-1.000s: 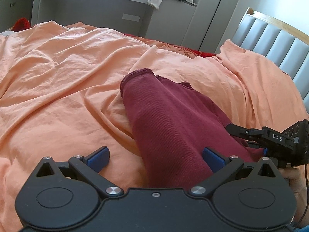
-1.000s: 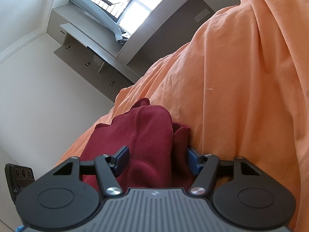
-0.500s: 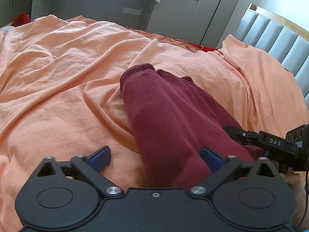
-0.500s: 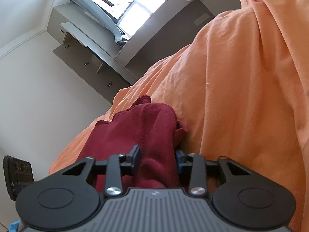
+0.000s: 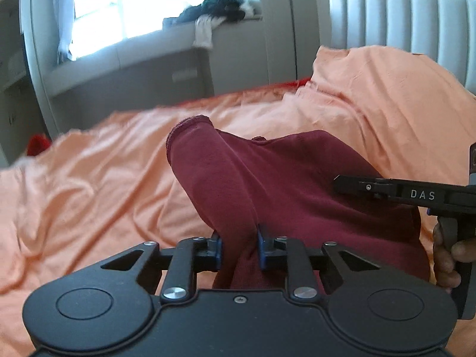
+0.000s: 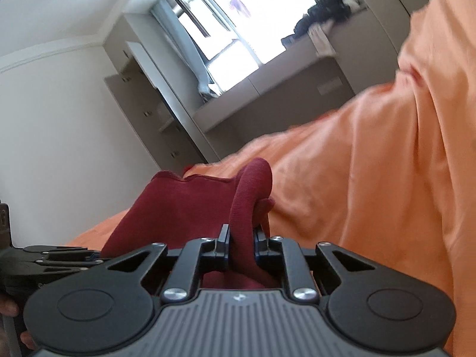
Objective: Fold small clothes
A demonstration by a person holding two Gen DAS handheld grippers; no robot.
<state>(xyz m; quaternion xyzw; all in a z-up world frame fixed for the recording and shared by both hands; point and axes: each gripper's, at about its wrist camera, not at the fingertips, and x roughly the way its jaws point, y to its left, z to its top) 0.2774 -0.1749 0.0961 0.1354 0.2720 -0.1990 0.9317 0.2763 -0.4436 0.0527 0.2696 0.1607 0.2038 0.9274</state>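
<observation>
**Both tools clamped on the maroon garment**

The left tool [image 5: 239, 245] has just closed its jaws, pinching a fold of the maroon garment [image 5: 267, 178] over the orange bed sheet [image 5: 89, 178]. Only the left wrist view shows the padded headboard [image 5: 401, 20] and a hand [image 5: 446, 255] gripping the other handle. The right tool [image 6: 241, 245], also just closed, clamps a raised ridge of the garment [image 6: 190, 205]; its view alone shows the wall cabinets [image 6: 142, 101]. Dark clothes [image 5: 217, 9] lie on the window ledge.
</observation>
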